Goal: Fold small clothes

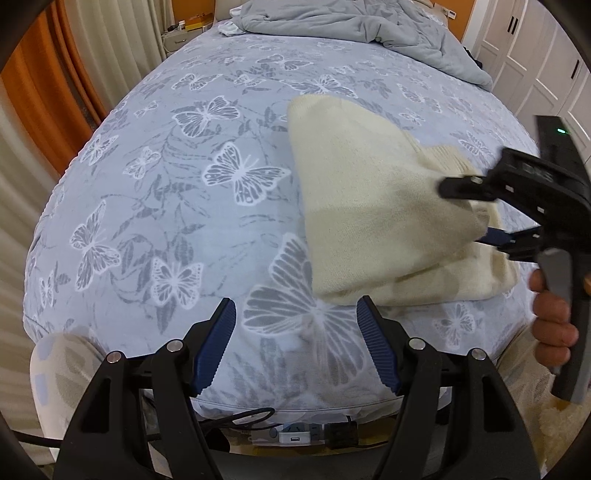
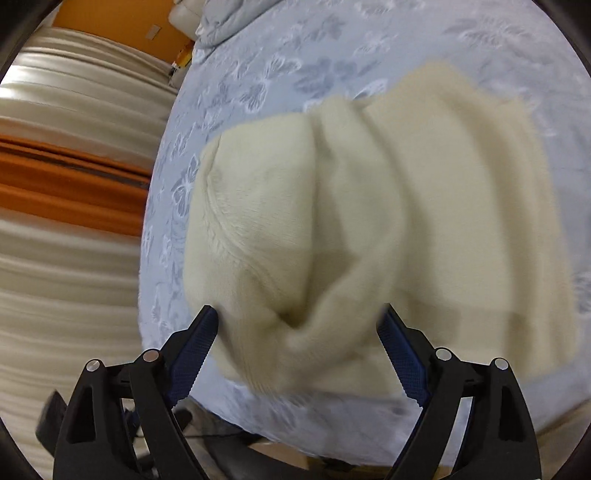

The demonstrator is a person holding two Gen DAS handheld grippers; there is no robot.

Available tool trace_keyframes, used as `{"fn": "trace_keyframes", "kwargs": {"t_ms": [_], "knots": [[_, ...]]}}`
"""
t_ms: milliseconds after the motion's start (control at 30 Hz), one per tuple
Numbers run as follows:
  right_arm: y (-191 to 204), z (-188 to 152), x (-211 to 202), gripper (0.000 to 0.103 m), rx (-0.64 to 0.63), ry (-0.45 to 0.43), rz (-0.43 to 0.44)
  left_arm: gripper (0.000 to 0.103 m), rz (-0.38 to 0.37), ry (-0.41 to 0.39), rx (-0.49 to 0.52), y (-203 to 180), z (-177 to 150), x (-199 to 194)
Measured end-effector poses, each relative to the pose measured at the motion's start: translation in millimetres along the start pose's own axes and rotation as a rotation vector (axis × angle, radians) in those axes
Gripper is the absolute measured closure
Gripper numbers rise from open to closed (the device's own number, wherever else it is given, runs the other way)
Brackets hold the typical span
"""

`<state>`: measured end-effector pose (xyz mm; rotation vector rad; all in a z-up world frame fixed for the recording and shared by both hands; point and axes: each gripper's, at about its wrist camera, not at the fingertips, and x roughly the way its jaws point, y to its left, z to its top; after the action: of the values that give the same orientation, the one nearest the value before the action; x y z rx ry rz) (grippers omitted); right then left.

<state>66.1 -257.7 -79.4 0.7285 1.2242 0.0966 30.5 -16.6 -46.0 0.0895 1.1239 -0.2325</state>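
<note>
On the butterfly-printed bedsheet, right of centre, lay one cream knit garment, soft and fuzzy, folded into a rough wedge with its long axis running away toward the rumpled grey quilt. The left gripper hovered half open over bare sheet, holding nothing. The right gripper had its ribbed blue pads spread wide, a bunched fold between them but ungripped.

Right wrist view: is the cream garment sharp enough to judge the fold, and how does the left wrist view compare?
Right wrist view: the cream garment is smeared by motion blur, folds soft. Left wrist view: the butterfly bedsheet is crisp, but the garment's near edge and the right tool are blurred; fisheye bulges the bed in both.
</note>
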Motion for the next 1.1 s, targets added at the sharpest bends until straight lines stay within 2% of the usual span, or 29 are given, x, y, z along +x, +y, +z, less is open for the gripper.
{"fn": "trace_keyframes", "kwargs": {"t_ms": [133,167,200,267,333,400,500,567,633,667,767,833,900,1100], "knots": [[24.5,15.5,20.9,0.016,-0.037,0.030,-0.054,0.037,0.000,0.009,-0.022,8.8,-0.9,1.9],[30.6,17.4,22.8,0.022,-0.043,0.034,-0.061,0.037,0.000,0.010,-0.028,11.4,-1.2,2.2],[35.6,17.9,23.5,0.043,-0.058,0.037,-0.067,0.037,0.001,0.010,-0.034,14.5,-1.4,2.3],[55.5,21.2,21.4,0.075,-0.117,0.036,-0.110,0.037,-0.001,0.009,-0.047,19.2,-1.5,2.0],[83.8,20.7,8.8,0.080,-0.194,0.000,-0.124,0.037,-0.004,0.011,-0.056,21.4,-2.3,2.0],[122.6,17.0,-31.7,0.083,-0.284,-0.104,-0.043,0.037,-0.015,0.018,-0.065,22.4,-2.4,2.3],[136.5,6.4,-103.4,0.083,-0.330,-0.263,0.044,0.037,-0.075,-0.003,-0.079,20.6,-0.8,-5.0],[113.7,-3.7,-139.6,0.083,-0.326,-0.342,0.038,0.037,-0.111,-0.018,-0.070,16.1,0.9,-8.9],[66.4,-12.1,-156.2,0.083,-0.282,-0.376,-0.026,0.036,-0.130,-0.023,-0.045,6.0,2.5,-8.5],[31.4,-11.9,-150.2,0.083,-0.230,-0.357,-0.085,0.036,-0.129,-0.018,-0.026,-1.4,2.9,-5.7],[-76.3,-10.6,-106.9,0.083,0.027,-0.209,-0.145,0.036,-0.130,0.003,0.009,-19.2,3.6,3.5],[-112.3,-19.2,-87.3,0.082,0.101,-0.173,-0.187,0.036,-0.116,0.026,0.034,-33.2,3.9,10.6],[-123.4,-26.4,-84.9,0.082,0.147,-0.191,-0.108,0.036,-0.105,0.035,0.052,-44.1,4.7,13.8],[-118.4,-24.1,-83.5,0.080,0.136,-0.189,-0.105,0.036,-0.084,0.046,0.096,-62.1,4.9,18.7]]}}
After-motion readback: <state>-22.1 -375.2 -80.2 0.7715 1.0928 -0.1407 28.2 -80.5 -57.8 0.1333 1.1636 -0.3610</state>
